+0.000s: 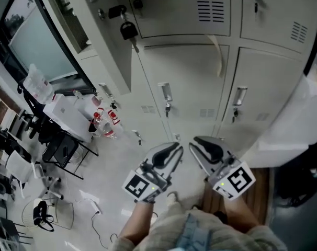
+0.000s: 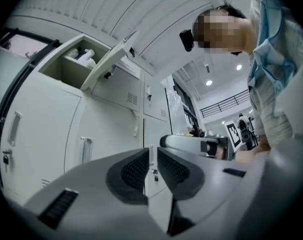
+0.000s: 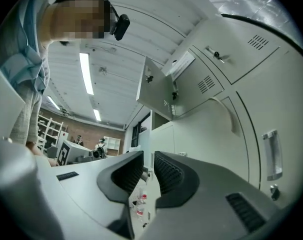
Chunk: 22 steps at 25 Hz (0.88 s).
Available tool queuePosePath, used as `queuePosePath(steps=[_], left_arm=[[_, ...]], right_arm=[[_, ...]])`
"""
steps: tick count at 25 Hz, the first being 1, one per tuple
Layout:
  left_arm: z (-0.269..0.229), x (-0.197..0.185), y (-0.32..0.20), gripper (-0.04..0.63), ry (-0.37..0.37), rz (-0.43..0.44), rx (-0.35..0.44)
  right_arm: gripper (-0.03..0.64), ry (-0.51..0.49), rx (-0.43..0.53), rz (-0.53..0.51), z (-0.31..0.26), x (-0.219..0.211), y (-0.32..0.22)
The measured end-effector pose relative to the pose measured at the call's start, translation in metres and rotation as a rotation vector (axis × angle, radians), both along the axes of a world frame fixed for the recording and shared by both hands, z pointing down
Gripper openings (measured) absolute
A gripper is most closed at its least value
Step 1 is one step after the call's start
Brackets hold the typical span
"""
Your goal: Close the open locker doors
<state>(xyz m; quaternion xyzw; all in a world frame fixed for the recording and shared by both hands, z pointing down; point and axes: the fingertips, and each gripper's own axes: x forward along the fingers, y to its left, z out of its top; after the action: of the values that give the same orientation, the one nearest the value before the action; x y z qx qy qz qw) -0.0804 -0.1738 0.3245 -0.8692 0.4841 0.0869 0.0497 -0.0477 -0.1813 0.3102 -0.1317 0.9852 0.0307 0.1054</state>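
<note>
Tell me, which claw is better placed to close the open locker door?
Probably the left. In the head view the open door stands at the upper left, on the side of the left claw; the right claw points at closed doors further right. Both claws are empty.

Head view down, gripper views toward lockers [image 1: 190,77]

Smooth matt painted metal locker doors [image 1: 184,77]

Glossy pale floor [image 1: 116,163] carries red-labelled bottles [image 1: 110,120] and a thin cable [image 1: 95,209].
</note>
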Motion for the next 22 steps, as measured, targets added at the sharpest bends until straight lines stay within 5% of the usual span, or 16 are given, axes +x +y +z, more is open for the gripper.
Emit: queuePosePath(steps=[8, 15, 22], left_arm=[[-0.071, -0.033, 0.016, 0.052, -0.083, -0.010, 0.113], [-0.132, -0.072, 0.018, 0.052, -0.087, 0.015, 0.192], [-0.162, -0.098, 0.024, 0.052, -0.085, 0.054, 0.273]], right_arm=[[0.067, -0.088, 0.060, -0.071, -0.081, -0.028, 0.028], [0.067, -0.162, 0.088, -0.104, -0.137, -0.073, 0.030], [0.067, -0.213, 0.147, -0.009, -0.183, -0.092, 0.025]])
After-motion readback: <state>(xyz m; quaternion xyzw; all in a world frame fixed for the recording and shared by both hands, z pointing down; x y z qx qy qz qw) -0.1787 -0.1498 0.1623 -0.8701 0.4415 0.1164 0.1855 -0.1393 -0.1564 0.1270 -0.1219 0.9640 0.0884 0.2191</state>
